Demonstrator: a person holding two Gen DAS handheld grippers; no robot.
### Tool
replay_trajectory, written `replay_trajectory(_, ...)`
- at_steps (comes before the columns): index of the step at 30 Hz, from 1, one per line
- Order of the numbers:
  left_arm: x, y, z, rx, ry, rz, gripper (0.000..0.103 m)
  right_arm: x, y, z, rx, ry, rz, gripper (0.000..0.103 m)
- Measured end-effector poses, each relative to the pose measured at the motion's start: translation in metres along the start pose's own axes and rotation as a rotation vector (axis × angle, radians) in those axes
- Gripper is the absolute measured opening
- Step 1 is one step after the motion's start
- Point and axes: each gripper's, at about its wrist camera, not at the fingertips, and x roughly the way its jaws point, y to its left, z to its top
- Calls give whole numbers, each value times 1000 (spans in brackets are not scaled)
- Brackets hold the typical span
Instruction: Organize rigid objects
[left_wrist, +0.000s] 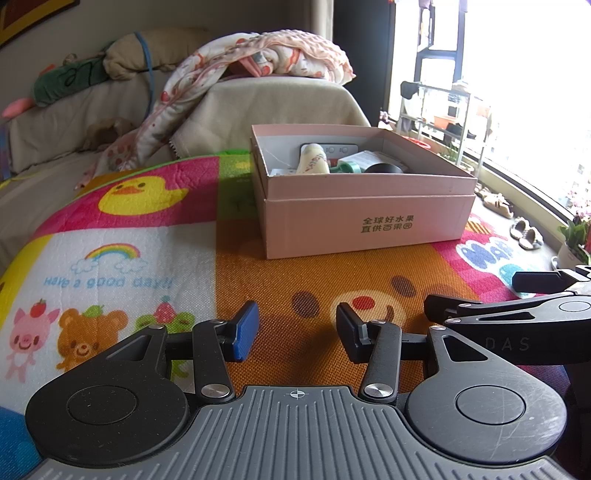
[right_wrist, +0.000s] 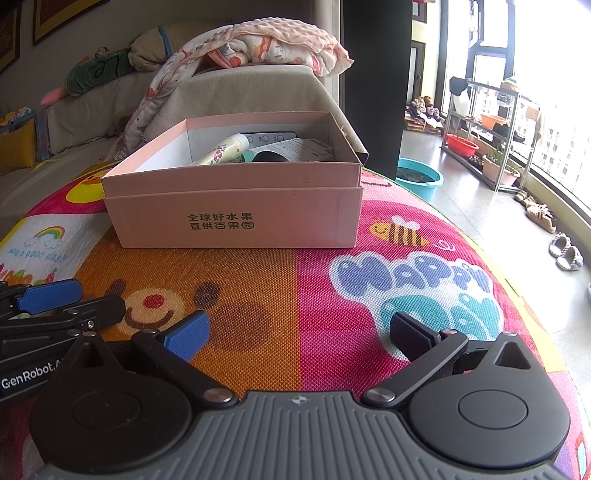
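Pink box (left_wrist: 369, 218) of items at frame centre on cartoon mat (left_wrist: 280, 280), left tool (left_wrist: 297, 332) partly open and empty, right tool (right_wrist: 299, 336) wide open and empty

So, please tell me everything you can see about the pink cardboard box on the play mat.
The pink cardboard box is rectangular, open at the top, white inside. It seems to sit in its own lid, which wraps the lower half like a sleeve. Green Chinese characters are printed on the front wall. It stands flat on the colourful play mat, in front of a covered sofa arm. Inside lie a cream bottle, a white remote, a round black thing and a printed paper. Neither gripper touches it.
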Motion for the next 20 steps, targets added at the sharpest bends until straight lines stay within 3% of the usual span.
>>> replay_trajectory(20, 0, 2, -1, -9, -1, -7, 51, 0, 0, 0, 1, 0, 1, 103)
